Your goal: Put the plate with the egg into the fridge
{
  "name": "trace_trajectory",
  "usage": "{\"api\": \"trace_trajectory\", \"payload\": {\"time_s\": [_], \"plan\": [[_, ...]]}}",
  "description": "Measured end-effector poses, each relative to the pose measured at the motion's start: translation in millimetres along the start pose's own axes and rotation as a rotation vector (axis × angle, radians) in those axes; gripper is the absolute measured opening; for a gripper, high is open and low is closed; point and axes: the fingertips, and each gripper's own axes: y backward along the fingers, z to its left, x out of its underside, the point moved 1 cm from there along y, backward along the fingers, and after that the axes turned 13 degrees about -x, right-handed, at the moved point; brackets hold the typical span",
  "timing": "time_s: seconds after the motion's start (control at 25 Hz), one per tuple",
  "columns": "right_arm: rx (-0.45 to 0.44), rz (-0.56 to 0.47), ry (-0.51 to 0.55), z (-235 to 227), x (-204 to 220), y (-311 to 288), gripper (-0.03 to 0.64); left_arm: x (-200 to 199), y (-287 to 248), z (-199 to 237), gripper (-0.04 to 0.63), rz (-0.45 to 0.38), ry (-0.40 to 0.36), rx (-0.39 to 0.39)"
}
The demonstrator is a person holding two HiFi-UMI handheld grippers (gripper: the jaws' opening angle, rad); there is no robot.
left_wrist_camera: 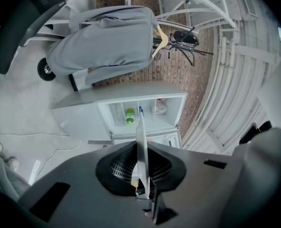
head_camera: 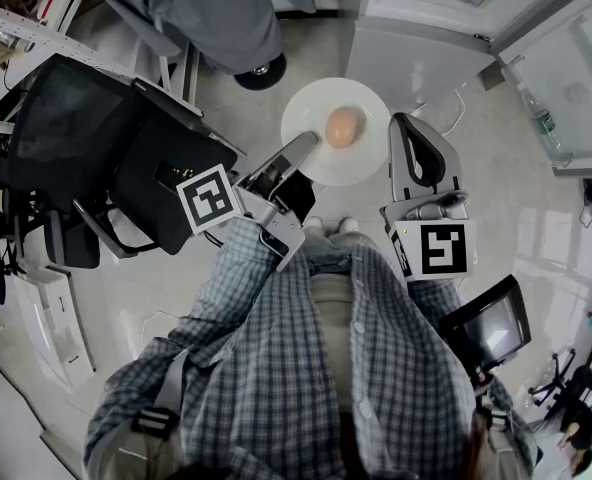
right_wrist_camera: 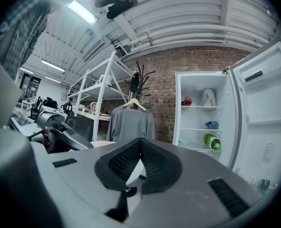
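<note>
A white plate carrying a brown egg hangs over the floor in front of me. My left gripper is shut on the plate's near-left rim. In the left gripper view the plate runs edge-on between the pads. My right gripper stands shut and empty just right of the plate, not touching it. Its own view shows the shut jaws with the plate's rim off to the left. The open fridge lies ahead, and its shelves show in the right gripper view.
A green bottle and other items sit on the fridge shelves, and the fridge door swings out to the right. A grey garment on a hanger hangs at front left. Black chairs crowd my left. A screen sits by my right elbow.
</note>
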Motion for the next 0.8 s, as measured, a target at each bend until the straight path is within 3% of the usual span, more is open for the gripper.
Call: {"api": "trace_trajectory", "payload": {"time_s": [0.8], "plan": [[0.117, -0.003, 0.026, 27, -11, 12, 0.006, -9, 32, 11, 0.026, 0.044, 0.007, 0.018]]}}
